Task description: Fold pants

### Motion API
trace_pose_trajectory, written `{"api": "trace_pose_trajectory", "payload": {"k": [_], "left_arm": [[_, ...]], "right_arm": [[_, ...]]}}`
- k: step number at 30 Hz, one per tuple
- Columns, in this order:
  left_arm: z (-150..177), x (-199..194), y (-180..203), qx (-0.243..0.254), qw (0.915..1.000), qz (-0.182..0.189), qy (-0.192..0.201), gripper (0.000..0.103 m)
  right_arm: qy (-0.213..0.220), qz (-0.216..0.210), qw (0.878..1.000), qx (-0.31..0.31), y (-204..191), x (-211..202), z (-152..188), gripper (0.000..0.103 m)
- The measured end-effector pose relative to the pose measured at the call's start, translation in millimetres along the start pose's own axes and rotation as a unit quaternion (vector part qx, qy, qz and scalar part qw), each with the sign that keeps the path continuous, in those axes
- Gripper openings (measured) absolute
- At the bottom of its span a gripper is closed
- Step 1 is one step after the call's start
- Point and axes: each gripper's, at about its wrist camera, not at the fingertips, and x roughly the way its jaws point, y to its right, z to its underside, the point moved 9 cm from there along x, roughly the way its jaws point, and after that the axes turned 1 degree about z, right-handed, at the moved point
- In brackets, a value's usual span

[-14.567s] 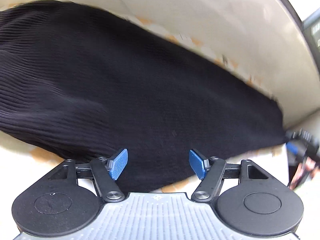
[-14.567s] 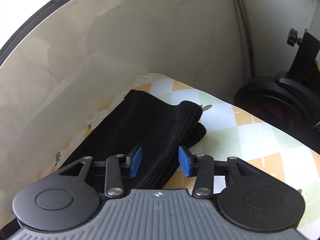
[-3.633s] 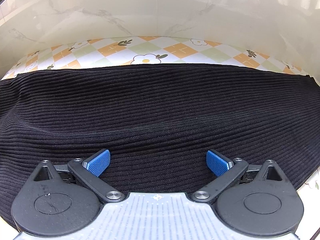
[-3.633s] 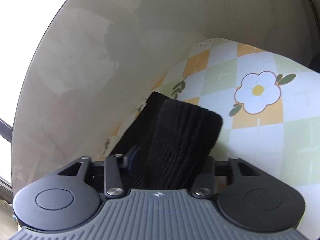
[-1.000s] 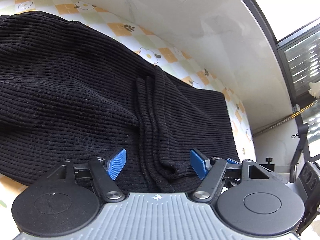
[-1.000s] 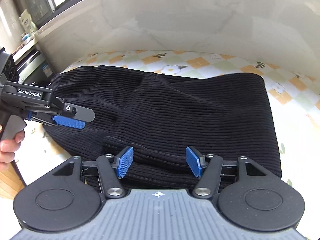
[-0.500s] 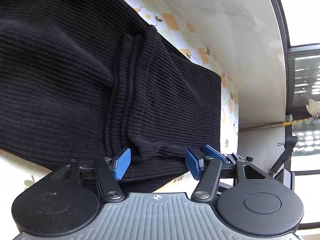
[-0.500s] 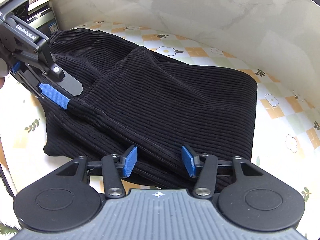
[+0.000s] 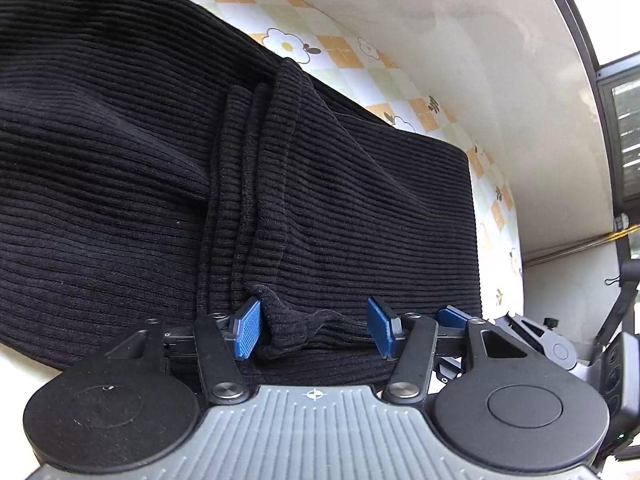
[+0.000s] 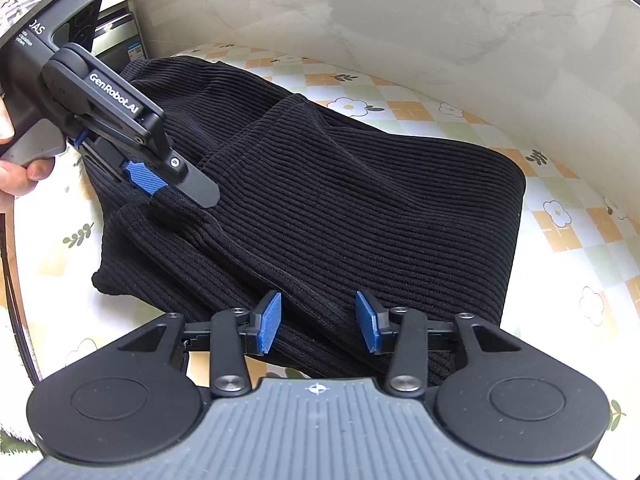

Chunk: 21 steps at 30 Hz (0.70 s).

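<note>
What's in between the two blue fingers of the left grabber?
In the left wrist view, a bunched corner of the black ribbed pants sits between the left gripper's blue pads; the jaws have just been closing on it.

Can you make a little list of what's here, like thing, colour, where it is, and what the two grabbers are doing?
thing: pants
colour: black, ribbed
state: partly folded, layers bunched
where: on a flowery cloth
left gripper: jaws closing around a bunched pants edge, not yet pinching
right gripper: jaws closing over the near pants edge, open
wall: pale marble behind
</note>
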Motion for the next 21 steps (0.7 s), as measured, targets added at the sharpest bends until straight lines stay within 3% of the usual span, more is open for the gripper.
{"api": "trace_pose_trajectory", "payload": {"k": [1,2,3,4,7,9,11,14,18,21], "left_arm": [[-0.3,1.0,2.7,0.01,0.9999,-0.006,0.002,0.037],[-0.5,1.8,5.3,0.02,0.9997,-0.014,0.002,0.007],[-1.4,-0.6,7.4,0.023,0.9996,-0.016,0.007,0.005],[-4.0,-6.6,10.3,0.023,0.9995,-0.012,0.019,0.005],[-14.3,-36.1,25.7,0.039,0.9974,0.004,0.06,0.005],[-17.0,-57.7,34.5,0.052,0.9952,0.027,0.078,0.005],[-11.2,-67.4,35.3,0.062,0.9945,0.035,0.077,0.005],[5.9,-53.1,23.6,0.071,0.9962,0.008,0.05,0.005],[24.0,-20.2,-4.0,0.041,0.9988,-0.024,0.006,0.006],[19.6,-9.8,-8.4,0.027,0.9994,-0.019,-0.003,0.006]], "right_arm": [[-0.001,-0.002,1.0,0.0,0.2,0.6,0.2,0.044],[0.001,-0.004,1.0,0.0,0.7,-0.4,-0.5,0.037],[0.008,-0.003,1.0,0.003,2.6,-3.5,-2.3,0.009],[0.021,-0.004,1.0,0.017,5.9,-9.6,-5.4,0.006],[0.077,-0.011,0.995,0.062,15.6,-40.7,-17.8,0.006],[0.092,-0.022,0.994,0.063,13.8,-56.2,-20.2,0.006],[0.077,-0.027,0.996,0.037,3.5,-55.3,-14.3,0.006],[0.033,-0.026,0.999,-0.01,-14.3,-34.9,1.3,0.006],[0.003,-0.043,0.999,-0.003,-19.5,-17.5,12.5,0.008],[-0.011,-0.048,0.999,0.004,-17.2,-17.4,13.0,0.011]]}}
